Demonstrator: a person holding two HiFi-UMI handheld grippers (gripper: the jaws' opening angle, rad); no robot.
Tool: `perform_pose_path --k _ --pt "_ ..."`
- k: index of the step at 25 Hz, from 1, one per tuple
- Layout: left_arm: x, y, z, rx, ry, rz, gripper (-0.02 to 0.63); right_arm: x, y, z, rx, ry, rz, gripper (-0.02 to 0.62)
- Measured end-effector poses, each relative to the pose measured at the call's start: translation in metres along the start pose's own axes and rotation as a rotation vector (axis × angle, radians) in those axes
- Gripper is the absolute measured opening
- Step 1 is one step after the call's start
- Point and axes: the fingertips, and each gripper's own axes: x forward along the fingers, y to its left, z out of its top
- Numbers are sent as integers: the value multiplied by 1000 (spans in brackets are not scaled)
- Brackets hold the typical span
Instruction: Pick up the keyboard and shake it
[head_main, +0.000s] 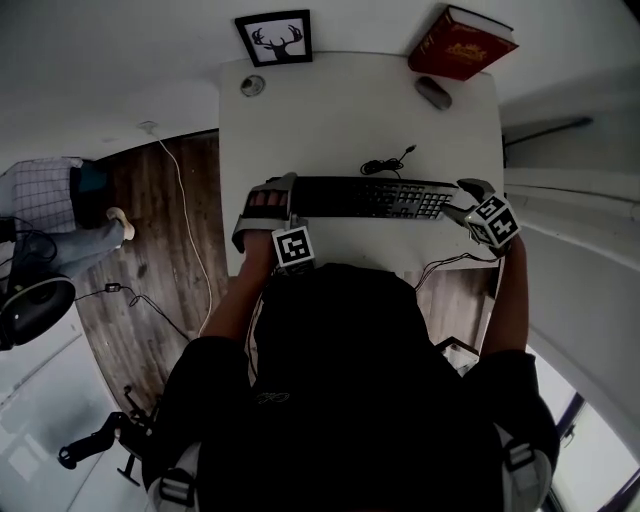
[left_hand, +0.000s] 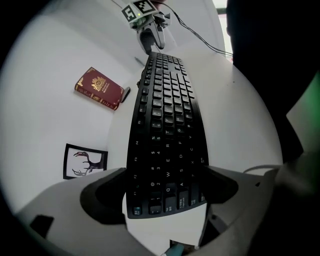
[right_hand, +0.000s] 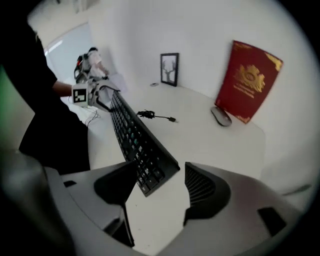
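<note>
Keyboard (head_main: 370, 197) | left fingers (left_hand: 106, 200) clamped on its end | right fingers (right_hand: 206, 192) apart around other end | table (head_main: 340, 110) front hidden

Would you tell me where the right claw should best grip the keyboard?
Its right short end, approached from that end, right claw straddling the long edges: the keyboard is long and thin, and the left claw clamps the opposite end.

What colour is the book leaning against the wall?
The hardcover book is dark red with a gold emblem, clearest in the right gripper view.
</note>
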Motion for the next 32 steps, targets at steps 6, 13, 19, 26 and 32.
perform_pose_path --k 6,13,19,26,32 --pt "-2 -1 -1 4 -2 24 454 20 -10 -19 446 -292 133 299" --pt "-2 -2 -5 -7 33 11 454 45 6 -4 358 -369 203 236" --pt "-1 -2 -6 -5 26 11 459 27 22 -8 319 -433 308 176" --pt "-4 10 -36 13 44 95 457 6 62 22 167 -455 373 132" --pt "-11 17 -38 -32 13 133 448 -12 60 43 -20 -433 282 160"
